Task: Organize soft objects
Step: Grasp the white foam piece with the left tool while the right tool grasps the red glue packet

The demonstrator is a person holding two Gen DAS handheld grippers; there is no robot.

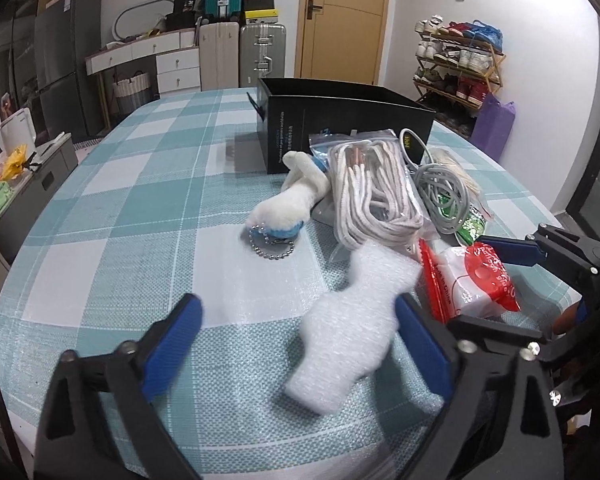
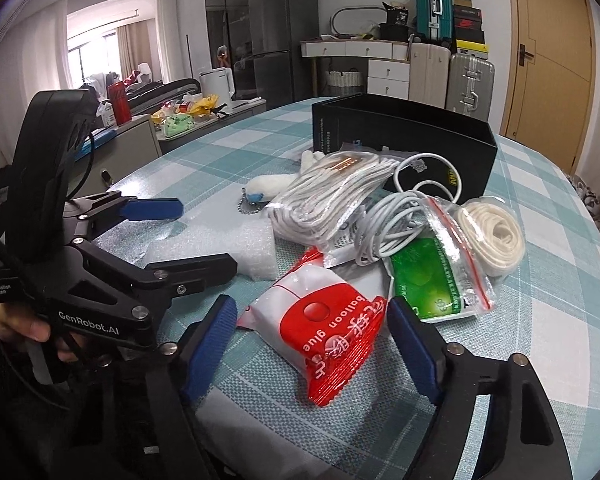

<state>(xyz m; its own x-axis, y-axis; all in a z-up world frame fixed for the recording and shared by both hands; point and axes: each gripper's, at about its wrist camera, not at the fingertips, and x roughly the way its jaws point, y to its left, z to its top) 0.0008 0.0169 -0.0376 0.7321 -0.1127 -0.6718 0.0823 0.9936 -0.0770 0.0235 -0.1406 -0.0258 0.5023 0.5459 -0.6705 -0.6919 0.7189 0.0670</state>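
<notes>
Straddling the light, squashy foam piece point(image 1: 352, 332) on the counter point(image 1: 140, 216) with our wide-open, empty left tool point(image 1: 300, 344), we are aiming for its narrow waist.

teal checked tablecloth point(image 1: 140, 200), black box point(image 1: 340, 120), red-white packet point(image 2: 324, 332)

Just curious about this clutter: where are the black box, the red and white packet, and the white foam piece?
black box point(image 1: 340, 120), left wrist view, front wall.
red and white packet point(image 2: 324, 332), right wrist view, red middle.
white foam piece point(image 1: 348, 336), left wrist view, centre.
</notes>
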